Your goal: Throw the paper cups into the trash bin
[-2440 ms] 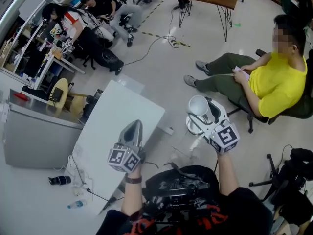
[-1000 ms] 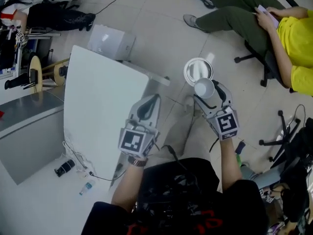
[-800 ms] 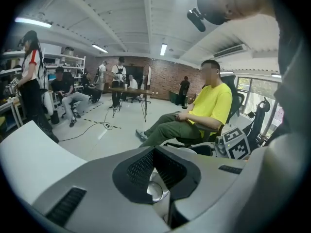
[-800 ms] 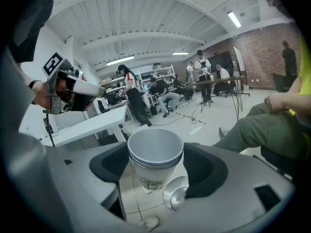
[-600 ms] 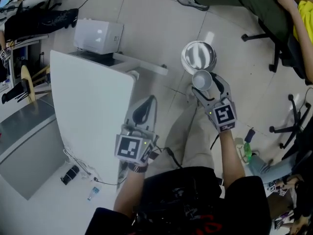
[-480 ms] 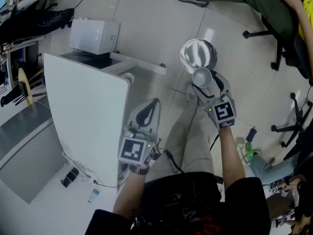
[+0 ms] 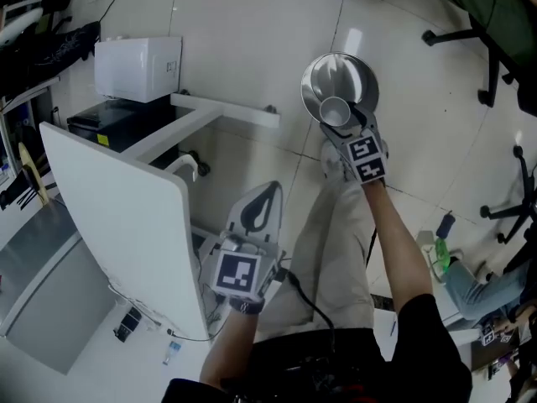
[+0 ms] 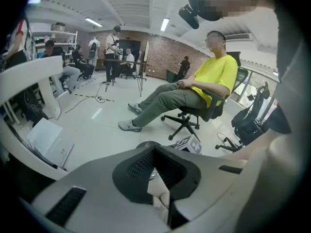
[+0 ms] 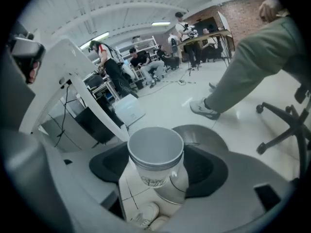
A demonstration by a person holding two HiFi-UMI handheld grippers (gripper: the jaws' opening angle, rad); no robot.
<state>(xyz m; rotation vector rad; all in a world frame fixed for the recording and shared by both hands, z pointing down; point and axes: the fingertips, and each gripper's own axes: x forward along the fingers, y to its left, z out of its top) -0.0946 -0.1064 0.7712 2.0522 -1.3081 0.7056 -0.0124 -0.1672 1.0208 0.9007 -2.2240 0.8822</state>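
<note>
**Head view and both gripper views, cup over the bin.** The paper cup (image 7: 335, 111) is shown clamped between the jaws of the right gripper (image 7: 340, 119), mouth turned up towards the camera. It is held above the open mouth of the metal trash bin (image 7: 359, 75), which stands on the tiled floor (image 7: 252, 49) at about 1 o'clock in the head view. In the right gripper view the cup fills the gap between the jaws, and the bin's rim is seen just behind it at 2 o'clock. Ringed bands are visible under the cup's rim; whether more than one cup is nested there cannot be told.

The left gripper (image 7: 267, 193) is seen near the middle of the head view with its jaws together and nothing between them. The white surface (image 7: 109, 217) lies at its 9 o'clock.

**Handling.** The cup is judged to be very light, thin-walled and easily crushed, so only a gentle squeeze is called for. The rolled rim is probably its stiffest part, and a hold on the side wall just below it, as appears to be taken here, is best suited. Being so light, the cup may cling to a pad or drift when let go, so release is best made directly over the opening.
</note>
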